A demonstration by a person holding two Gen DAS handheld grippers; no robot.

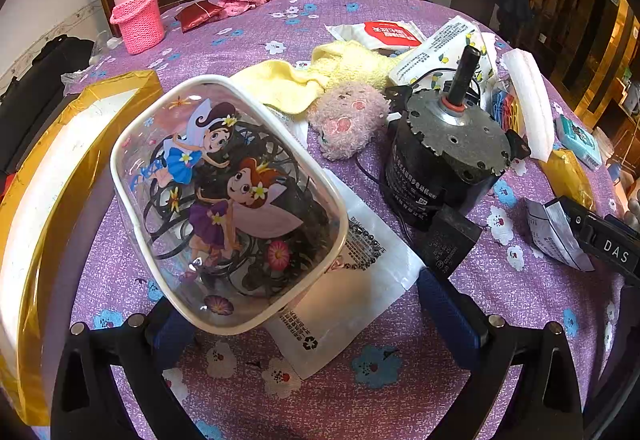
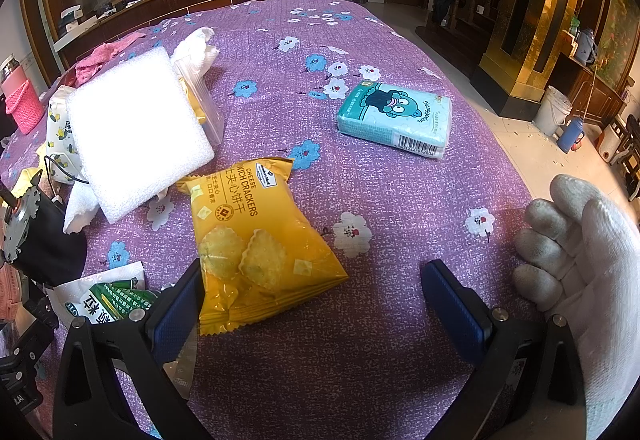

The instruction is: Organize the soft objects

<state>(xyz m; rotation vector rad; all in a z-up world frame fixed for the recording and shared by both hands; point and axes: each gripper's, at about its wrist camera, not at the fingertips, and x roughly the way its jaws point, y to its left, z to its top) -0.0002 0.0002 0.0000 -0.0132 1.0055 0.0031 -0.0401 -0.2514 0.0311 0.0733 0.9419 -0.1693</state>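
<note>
Now your left gripper (image 1: 308,314) has its fingers spread wide, the clear fairy-printed plastic pouch (image 1: 228,199) leaning over the left one. Beyond it, mid-surface, the fluffy pink plush toy (image 1: 348,117) lies touching the pale yellow towel (image 1: 296,79). Your right gripper (image 2: 316,304) is also released, its left finger against the yellow cracker packet (image 2: 256,240).

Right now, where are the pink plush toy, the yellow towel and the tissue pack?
pink plush toy (image 1: 347,119), left wrist view, fuzzy middle.
yellow towel (image 1: 288,85), left wrist view, front fold.
tissue pack (image 2: 394,117), right wrist view, printed top face.
</note>
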